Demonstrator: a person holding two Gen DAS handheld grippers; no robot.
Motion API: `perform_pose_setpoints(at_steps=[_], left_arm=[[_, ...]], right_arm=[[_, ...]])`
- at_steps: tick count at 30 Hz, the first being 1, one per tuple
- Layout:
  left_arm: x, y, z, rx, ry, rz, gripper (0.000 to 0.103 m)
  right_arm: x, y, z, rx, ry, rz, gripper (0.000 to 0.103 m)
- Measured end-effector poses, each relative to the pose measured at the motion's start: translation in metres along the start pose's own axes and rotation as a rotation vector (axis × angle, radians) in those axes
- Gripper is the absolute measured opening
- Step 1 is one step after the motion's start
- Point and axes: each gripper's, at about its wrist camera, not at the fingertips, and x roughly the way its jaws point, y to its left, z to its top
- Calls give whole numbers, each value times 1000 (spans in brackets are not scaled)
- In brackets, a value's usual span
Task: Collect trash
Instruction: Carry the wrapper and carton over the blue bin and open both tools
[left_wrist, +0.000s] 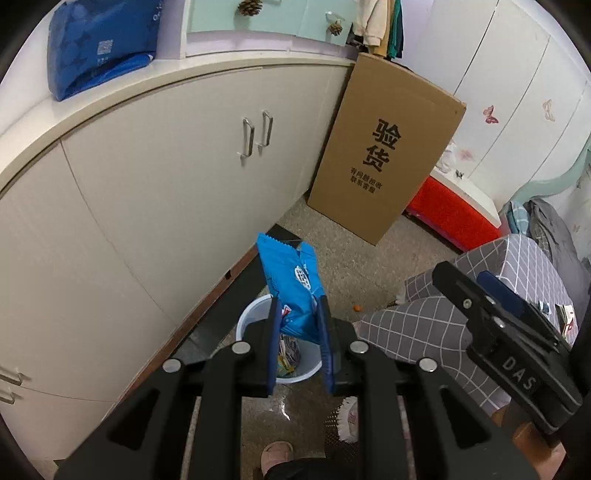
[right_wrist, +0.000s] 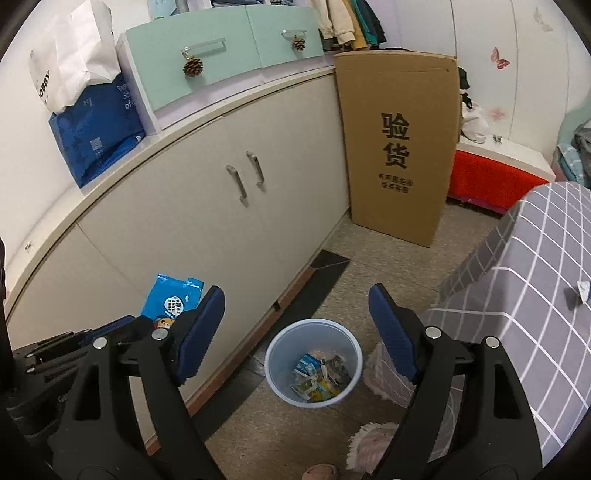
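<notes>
My left gripper (left_wrist: 298, 306) is shut on a blue snack wrapper (left_wrist: 290, 280) and holds it upright in the air above a pale blue trash bin (left_wrist: 245, 319) on the floor. The same wrapper shows in the right wrist view (right_wrist: 170, 299), left of my right gripper. My right gripper (right_wrist: 297, 314) is open and empty, above the bin (right_wrist: 275, 354), which holds several wrappers (right_wrist: 317, 376). The right gripper also shows at the right of the left wrist view (left_wrist: 491, 314).
A long white cabinet (right_wrist: 184, 206) runs along the left. A tall cardboard box (right_wrist: 399, 147) leans at its far end, with a red storage box (right_wrist: 487, 177) beside it. A table with a grey checked cloth (right_wrist: 535, 295) stands on the right. Slippers (right_wrist: 373, 443) lie near the bin.
</notes>
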Motion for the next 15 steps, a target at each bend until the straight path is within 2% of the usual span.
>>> perform_pose_setpoints(at_steps=[15], left_arm=[[12, -24, 3, 56, 21, -3, 18]], right_arm=[[-21, -13, 3, 30, -43, -9, 83]])
